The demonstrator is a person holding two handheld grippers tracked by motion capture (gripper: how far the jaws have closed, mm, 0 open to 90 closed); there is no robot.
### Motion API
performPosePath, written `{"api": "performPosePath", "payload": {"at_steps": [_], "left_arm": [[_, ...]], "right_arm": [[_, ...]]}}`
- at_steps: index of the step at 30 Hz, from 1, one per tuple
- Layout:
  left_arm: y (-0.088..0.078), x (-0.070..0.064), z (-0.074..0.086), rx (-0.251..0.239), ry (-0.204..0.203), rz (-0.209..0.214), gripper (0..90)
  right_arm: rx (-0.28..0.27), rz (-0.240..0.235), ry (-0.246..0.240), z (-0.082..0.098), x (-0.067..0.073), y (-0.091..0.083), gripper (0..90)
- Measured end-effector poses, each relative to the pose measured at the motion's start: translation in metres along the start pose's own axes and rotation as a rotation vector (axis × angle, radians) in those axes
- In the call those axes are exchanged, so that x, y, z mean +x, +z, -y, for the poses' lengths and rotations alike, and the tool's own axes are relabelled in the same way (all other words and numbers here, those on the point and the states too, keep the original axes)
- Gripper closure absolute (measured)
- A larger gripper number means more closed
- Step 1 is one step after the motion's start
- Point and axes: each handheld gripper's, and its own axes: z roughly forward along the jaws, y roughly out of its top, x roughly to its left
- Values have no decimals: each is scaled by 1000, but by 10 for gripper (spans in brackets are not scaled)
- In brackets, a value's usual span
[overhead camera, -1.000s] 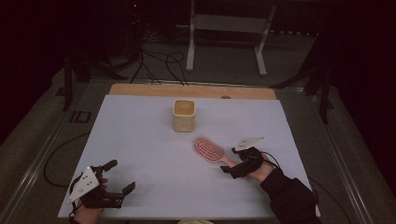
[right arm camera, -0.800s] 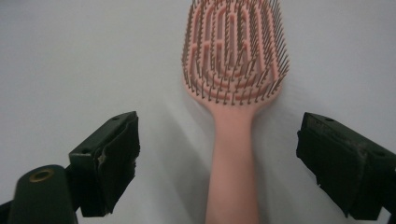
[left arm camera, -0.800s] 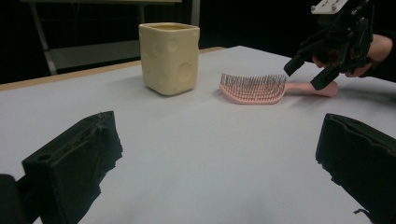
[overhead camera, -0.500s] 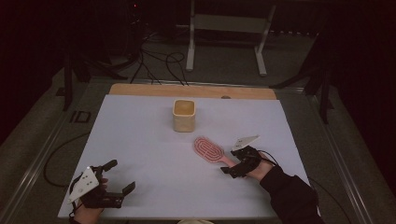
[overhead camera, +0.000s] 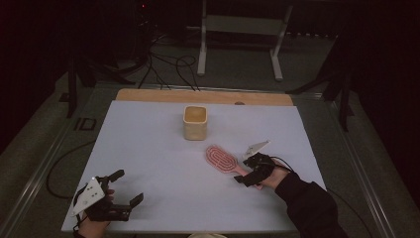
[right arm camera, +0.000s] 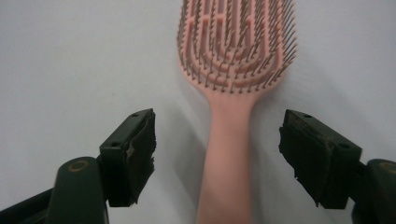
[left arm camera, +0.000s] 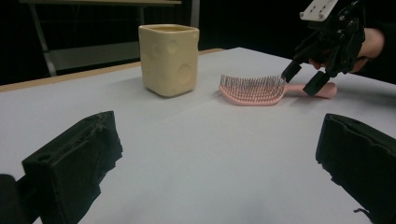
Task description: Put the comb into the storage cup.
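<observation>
The hairbrush (right arm camera: 233,93) between my black fingers (right arm camera: 135,154) is pale pink with grey-tipped bristles, the cup (left arm camera: 169,58) at upper left of my left gripper view is cream-yellow with round cheese-like dimples, and the bench (overhead camera: 148,148) is plain white, wood-edged.

Left gripper (overhead camera: 124,187), lower left of high view: black body, grey three-cornered plate on top. Right gripper (overhead camera: 246,177), lower right: black, same grey plate, thin black cable trailing. Black sleeve (overhead camera: 309,208) behind. Jaw pads black, worn, ragged-edged.
</observation>
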Motion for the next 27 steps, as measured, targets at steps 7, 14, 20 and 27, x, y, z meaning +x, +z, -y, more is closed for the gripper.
{"api": "performPosePath", "payload": {"at_steps": [7,14,20,27], "left_arm": [[0,0,0,-1,1,1,1],[0,0,0,-2,0,1,1],[0,0,0,-2,0,2,1],[0,0,0,-3,-2,3,1]], "right_arm": [[50,8,-40,-8,1,2,294],[105,22,-42,-15,2,4,312],[152,42,-31,-22,0,5,330],[199,25,-49,-26,2,6,336]]}}
